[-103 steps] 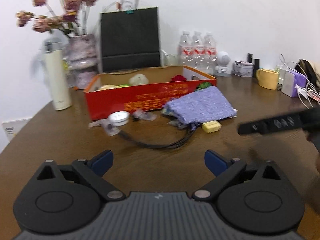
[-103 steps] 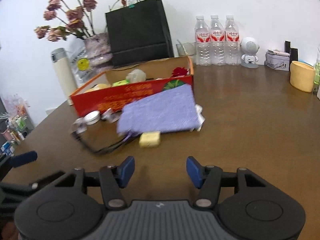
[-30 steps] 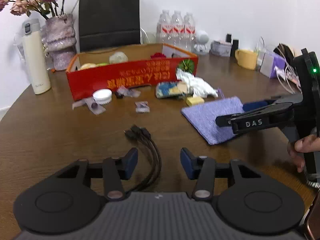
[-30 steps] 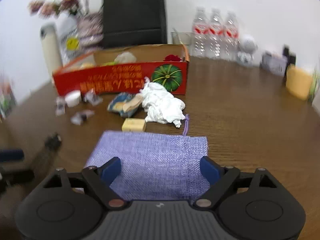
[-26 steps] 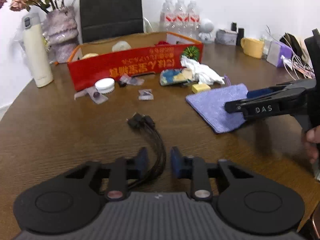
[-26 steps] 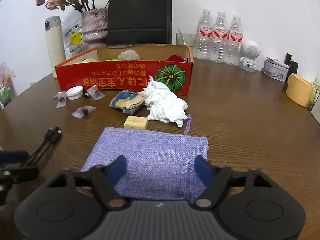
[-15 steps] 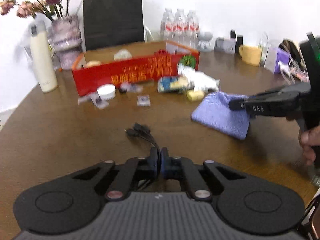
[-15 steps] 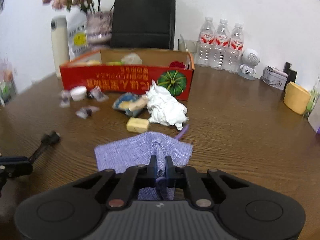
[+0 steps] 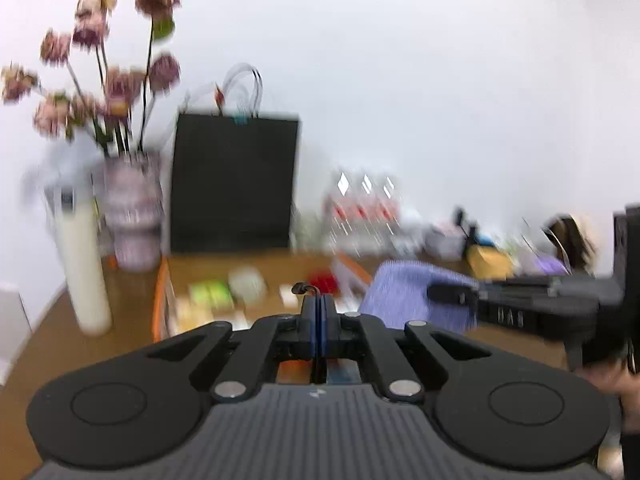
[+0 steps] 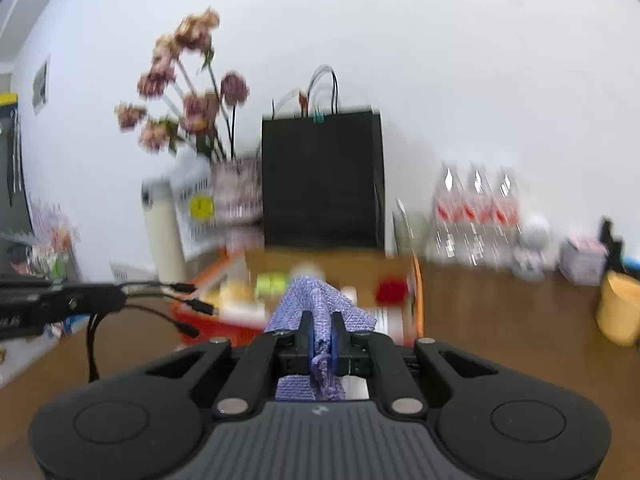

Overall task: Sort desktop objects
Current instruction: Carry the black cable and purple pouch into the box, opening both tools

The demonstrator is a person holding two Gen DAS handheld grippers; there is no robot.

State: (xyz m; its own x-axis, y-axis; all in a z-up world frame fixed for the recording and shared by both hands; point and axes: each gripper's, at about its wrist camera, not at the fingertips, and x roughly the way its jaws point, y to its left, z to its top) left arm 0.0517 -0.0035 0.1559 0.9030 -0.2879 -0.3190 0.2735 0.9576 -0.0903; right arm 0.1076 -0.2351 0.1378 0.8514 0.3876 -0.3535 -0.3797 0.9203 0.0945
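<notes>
Left tongs: the left gripper point(image 9: 319, 312) is clenched on a bundle of black cables point(image 10: 176, 304); in its own view only a small loop shows above the closed tips, while the right view shows the plug ends fanning out toward the right and a strand hanging down below.
Right tongs: the right gripper point(image 10: 320, 334) is clenched on a purple cloth pouch point(image 10: 316, 308), which bunches up between the blue pads and stands above them, with a knot of fabric behind the pads.
Where the things are: both are held up off the brown table point(image 10: 500, 328), on the near side of the red cardboard box point(image 10: 416, 280).
Box: open-topped, its long axis running left to right; blurred items lie inside, too smeared to name.
Key relation: the box lies straight ahead of both tongs, farther off. The pouch hangs close to the box's near wall toward its right end; the cables sit to the left, by the box's left corner.
Nearer hand: the right one appears slightly closer to the box.
Step, as a guess: carrying both items toward the box.
Risk: the dangling cable ends could catch on the box rim.
</notes>
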